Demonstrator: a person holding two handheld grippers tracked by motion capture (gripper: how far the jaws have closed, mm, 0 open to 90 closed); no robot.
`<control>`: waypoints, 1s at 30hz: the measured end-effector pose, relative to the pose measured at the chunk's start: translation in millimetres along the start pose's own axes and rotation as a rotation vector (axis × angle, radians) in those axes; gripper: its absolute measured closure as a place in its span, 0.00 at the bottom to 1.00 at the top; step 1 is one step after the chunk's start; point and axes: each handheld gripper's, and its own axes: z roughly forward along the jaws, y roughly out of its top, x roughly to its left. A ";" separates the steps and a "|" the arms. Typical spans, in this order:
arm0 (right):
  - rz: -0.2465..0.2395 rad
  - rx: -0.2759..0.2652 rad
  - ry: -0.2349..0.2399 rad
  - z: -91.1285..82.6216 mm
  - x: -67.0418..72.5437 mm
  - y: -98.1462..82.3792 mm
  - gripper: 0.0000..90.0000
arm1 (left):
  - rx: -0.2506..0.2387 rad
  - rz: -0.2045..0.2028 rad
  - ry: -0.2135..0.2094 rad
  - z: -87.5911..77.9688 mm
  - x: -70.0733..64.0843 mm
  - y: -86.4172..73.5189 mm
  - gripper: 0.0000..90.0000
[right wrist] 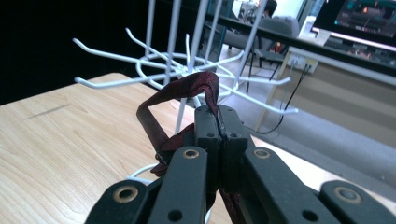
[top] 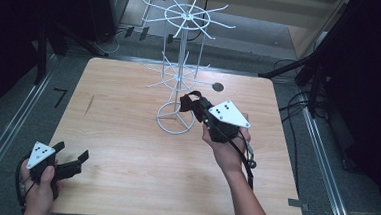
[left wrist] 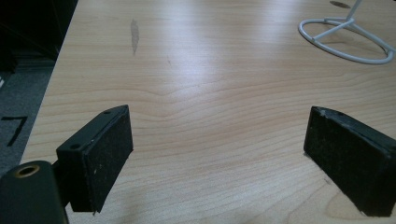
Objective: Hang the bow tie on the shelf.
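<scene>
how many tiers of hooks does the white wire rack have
2. The upper tier rings the top of the white wire rack; the lower tier sits partway down its pole, just beyond the dark red strap pinched in the right claw.

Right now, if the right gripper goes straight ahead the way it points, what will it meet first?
Most likely the white wire rack: the right gripper, shut on a dark red strap, points at its lower ring of hooks and central pole. How much gap remains is hard to judge.
</scene>
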 end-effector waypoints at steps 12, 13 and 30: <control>0.040 0.062 -0.007 20.0 -7.4 -16.5 1.00 | 0.001 0.000 -0.001 -0.2 0.1 0.1 0.10; 0.043 0.072 -0.008 22.8 -7.3 -20.2 1.00 | 0.000 0.000 0.000 0.0 0.0 0.0 0.10; 0.083 0.119 0.020 44.2 -5.5 -49.2 0.78 | 0.000 0.000 -0.003 -0.3 0.4 0.0 0.10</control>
